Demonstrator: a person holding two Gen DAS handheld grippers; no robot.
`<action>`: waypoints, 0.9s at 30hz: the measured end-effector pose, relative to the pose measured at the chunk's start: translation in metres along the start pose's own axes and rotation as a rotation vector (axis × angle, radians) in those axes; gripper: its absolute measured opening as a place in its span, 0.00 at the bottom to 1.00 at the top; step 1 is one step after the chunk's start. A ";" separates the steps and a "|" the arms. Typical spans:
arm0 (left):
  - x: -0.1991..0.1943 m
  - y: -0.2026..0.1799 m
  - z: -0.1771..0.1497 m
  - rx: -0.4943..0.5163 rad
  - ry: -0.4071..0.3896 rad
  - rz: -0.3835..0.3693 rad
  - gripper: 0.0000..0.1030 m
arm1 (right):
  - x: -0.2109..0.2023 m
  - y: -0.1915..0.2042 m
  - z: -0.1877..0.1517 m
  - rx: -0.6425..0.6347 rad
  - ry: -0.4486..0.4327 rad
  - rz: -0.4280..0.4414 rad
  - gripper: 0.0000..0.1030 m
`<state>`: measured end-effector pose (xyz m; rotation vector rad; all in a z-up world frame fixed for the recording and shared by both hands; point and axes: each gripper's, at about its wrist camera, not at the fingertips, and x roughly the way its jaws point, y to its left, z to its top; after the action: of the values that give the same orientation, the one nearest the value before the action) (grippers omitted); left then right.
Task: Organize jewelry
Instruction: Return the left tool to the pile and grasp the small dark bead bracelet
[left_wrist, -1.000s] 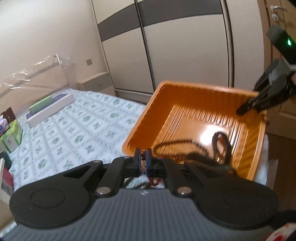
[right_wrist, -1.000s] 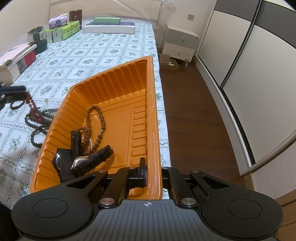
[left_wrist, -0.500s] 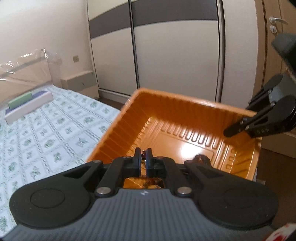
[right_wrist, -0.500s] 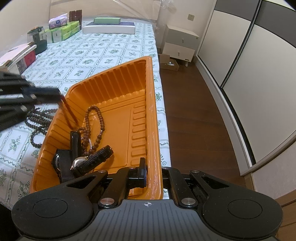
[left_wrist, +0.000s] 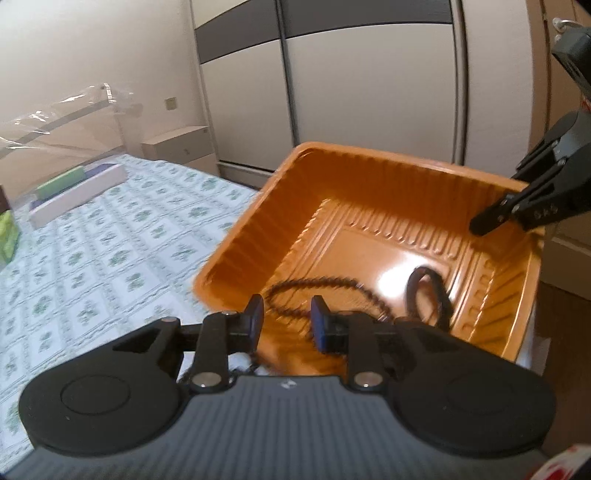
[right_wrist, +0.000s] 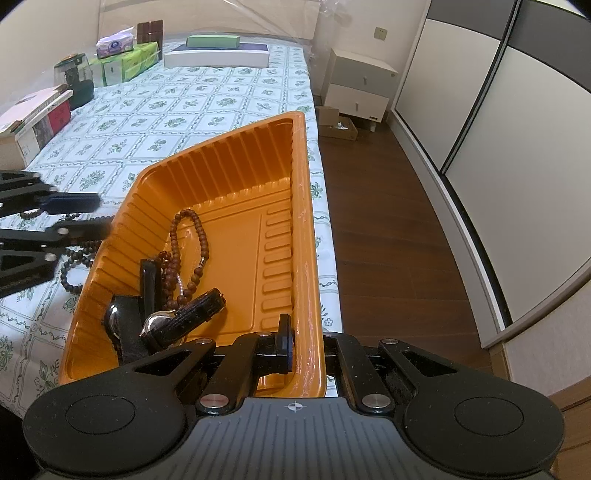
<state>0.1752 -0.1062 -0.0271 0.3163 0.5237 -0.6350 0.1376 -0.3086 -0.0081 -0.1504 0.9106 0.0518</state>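
While I look through the left wrist view, my left gripper (left_wrist: 286, 319) sits at the bottom centre of the frame with its jaws parted; they have just been opening, and nothing is pressed between the pads. Beyond them the orange tray (left_wrist: 424, 166) fills the middle right, resting on the flower-patterned bedspread (left_wrist: 92, 266). Inside it, low in the frame, lies a blurred loop of brown beads (left_wrist: 314, 286), and to its right a black watch strap (left_wrist: 428, 291) curls up. My right gripper (left_wrist: 495, 218) reaches in from the upper right and meets the tray's far corner.

Through the right wrist view, my right gripper (right_wrist: 301, 345) is at the bottom centre, clenched on the tray's right rim (right_wrist: 308, 258), one pad inside the wall and the other outside. The beads (right_wrist: 188, 254) lie against the tray's left wall, and two watches (right_wrist: 173, 321) are piled in its lower left corner. My left gripper (right_wrist: 99, 214) enters from the left edge, its fingertips at the tray's left rim. Under it a darker string of beads (right_wrist: 74, 258) lies on the bedspread, outside the tray. Boxes (right_wrist: 122, 62) line the upper left.
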 end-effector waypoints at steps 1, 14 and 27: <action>-0.004 0.003 -0.004 -0.002 0.004 0.015 0.24 | 0.000 0.000 0.000 0.000 0.000 0.001 0.04; -0.071 0.056 -0.067 -0.132 0.036 0.241 0.03 | -0.001 0.002 0.000 -0.002 -0.001 -0.005 0.04; -0.095 0.100 -0.101 -0.129 0.080 0.438 0.00 | 0.001 0.001 0.002 -0.005 0.004 -0.014 0.04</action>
<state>0.1367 0.0591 -0.0460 0.3221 0.5479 -0.1639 0.1394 -0.3070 -0.0080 -0.1616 0.9136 0.0408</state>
